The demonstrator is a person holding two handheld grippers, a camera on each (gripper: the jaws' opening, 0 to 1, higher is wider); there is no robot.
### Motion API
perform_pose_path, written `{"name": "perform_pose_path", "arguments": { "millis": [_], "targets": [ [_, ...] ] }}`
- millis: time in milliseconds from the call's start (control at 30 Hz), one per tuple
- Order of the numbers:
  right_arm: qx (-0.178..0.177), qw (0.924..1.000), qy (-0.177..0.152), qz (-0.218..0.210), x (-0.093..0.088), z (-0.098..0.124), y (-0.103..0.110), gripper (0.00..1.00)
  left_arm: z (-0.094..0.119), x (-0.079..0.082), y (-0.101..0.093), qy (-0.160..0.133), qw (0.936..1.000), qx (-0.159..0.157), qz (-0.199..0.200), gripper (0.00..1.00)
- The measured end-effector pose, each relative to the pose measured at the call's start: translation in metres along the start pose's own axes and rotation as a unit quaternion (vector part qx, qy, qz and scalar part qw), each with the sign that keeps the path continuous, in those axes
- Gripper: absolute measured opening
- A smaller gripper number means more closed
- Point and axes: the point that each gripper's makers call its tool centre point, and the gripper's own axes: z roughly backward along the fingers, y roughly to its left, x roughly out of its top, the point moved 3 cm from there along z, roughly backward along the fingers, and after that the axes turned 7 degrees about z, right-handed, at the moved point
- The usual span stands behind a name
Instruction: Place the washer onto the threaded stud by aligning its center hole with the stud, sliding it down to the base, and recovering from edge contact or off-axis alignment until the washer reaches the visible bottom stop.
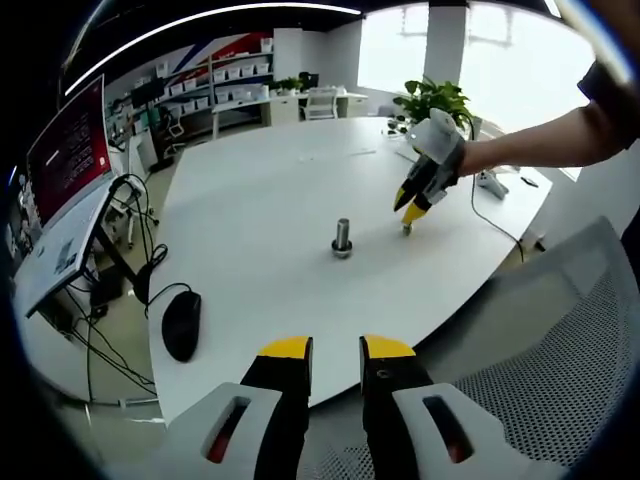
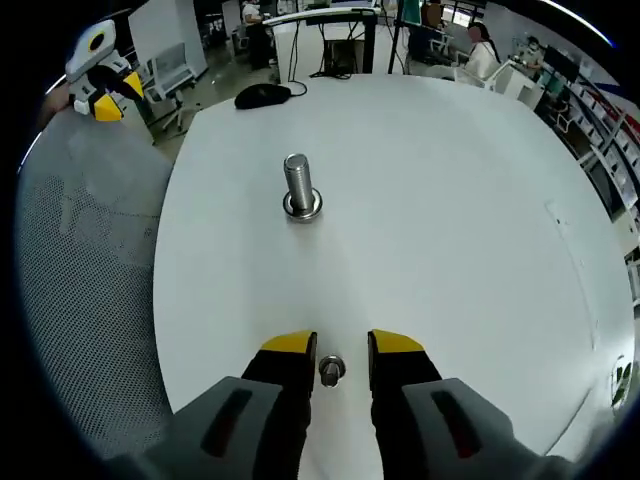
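Now washer point(image 2: 331, 370) sits between right gripper point(image 2: 342, 349) jaws; stud point(image 2: 299, 187) well apart.

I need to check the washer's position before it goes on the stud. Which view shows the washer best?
The right gripper view: the washer sits close and large between the right tongs, its center hole visible. In the left gripper view it is a tiny speck under the right tongs' tips, beside the threaded stud.
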Motion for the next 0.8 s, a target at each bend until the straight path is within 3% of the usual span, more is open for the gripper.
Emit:
{"name": "perform_pose_path", "arguments": {
  "millis": [133,233,300,433,600,800],
  "targets": [
    [-0.035,0.9971,-0.057,-0.036,0.009,0.017,0.000,0.26,0.000,0.000,0.000,-0.001,1.0000,-0.002,0.005,0.17],
    [-0.060,0.9938,-0.077,-0.053,0.006,0.029,-0.001,0.28,0.001,0.001,0.000,-0.002,1.0000,-0.002,0.007,0.17],
    [-0.075,0.9898,-0.094,-0.077,0.005,0.041,0.001,0.28,0.001,0.001,-0.001,-0.001,1.0000,-0.004,0.006,0.16],
    [-0.114,0.9744,-0.135,-0.139,0.002,0.059,0.001,0.29,0.001,0.001,-0.002,-0.002,0.9999,-0.011,0.006,0.16],
    [-0.136,0.9585,-0.163,-0.190,-0.001,0.075,0.012,0.29,0.002,0.003,-0.003,-0.011,0.9997,-0.020,0.005,0.16],
    [-0.155,0.9519,-0.166,-0.205,0.008,0.093,0.039,0.28,0.003,0.005,-0.005,-0.018,0.9994,-0.028,0.004,0.16]
  ]
}}
